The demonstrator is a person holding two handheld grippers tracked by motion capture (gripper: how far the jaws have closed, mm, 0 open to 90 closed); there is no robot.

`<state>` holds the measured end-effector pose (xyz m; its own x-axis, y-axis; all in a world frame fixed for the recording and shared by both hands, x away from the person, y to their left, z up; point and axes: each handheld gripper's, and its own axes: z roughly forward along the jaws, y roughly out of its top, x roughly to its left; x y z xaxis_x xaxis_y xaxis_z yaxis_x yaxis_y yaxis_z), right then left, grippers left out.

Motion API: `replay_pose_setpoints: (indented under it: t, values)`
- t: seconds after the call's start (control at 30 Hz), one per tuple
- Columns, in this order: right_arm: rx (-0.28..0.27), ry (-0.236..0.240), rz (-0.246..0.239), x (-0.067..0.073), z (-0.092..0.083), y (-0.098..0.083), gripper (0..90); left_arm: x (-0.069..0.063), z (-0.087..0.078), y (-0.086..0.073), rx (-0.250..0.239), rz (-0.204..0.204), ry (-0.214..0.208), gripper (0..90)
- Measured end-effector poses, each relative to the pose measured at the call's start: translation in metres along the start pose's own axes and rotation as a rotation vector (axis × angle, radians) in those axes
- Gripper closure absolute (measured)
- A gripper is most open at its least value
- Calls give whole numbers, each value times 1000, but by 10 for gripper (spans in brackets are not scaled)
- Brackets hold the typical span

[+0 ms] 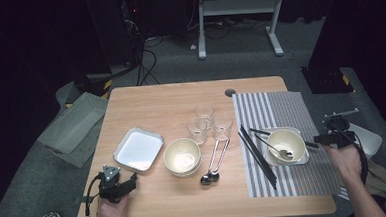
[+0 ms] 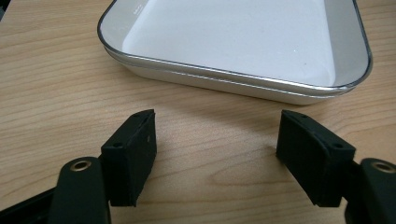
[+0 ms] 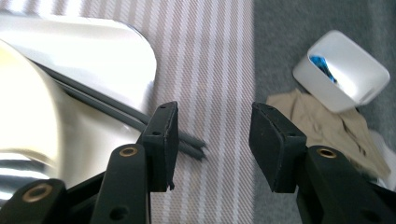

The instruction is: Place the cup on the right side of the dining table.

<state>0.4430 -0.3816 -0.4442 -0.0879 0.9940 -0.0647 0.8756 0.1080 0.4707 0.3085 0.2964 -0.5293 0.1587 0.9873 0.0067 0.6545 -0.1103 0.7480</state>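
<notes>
My left gripper [image 1: 130, 180] rests on the wooden table [image 1: 151, 105] near its front left corner. Its jaws [image 2: 217, 121] stand open with bare wood between them, just short of a white square tray [image 2: 233, 42] [image 1: 138, 150]. My right gripper [image 1: 321, 141] hovers at the right edge of the striped placemat [image 1: 281, 109], pointing at a cream bowl [image 1: 286, 144] with a spoon in it on a square plate [image 1: 269, 157]. Its jaws [image 3: 215, 112] are open and grip nothing. The ends of a dark chopstick pair [image 3: 189, 140] lie on the mat just below the gap.
Mid-table stand a stack of cream bowls [image 1: 182, 156], three glasses [image 1: 205, 122] and two spoons [image 1: 211, 165]. Black chopsticks [image 1: 257, 157] lie on the mat's left side. On the floor are a grey bin [image 1: 74, 127], a white container [image 3: 343, 70] and beige cloth [image 3: 327, 121].
</notes>
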Motion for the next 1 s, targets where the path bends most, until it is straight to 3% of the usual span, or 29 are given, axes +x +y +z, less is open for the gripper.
replay_pose_setpoints:
  t: [0.4, 0.6, 1.0]
  values:
    - [-55, 44, -159, 64, -14, 54, 518, 0, 0, 0, 0, 0, 0, 290]
    - [-36, 69, -234, 99, -5, 73, 514, 0, 0, 0, 1, 0, -1, 290]
    - [-16, 119, -287, 126, 12, 82, 500, 0, 0, 0, 0, 0, -1, 290]
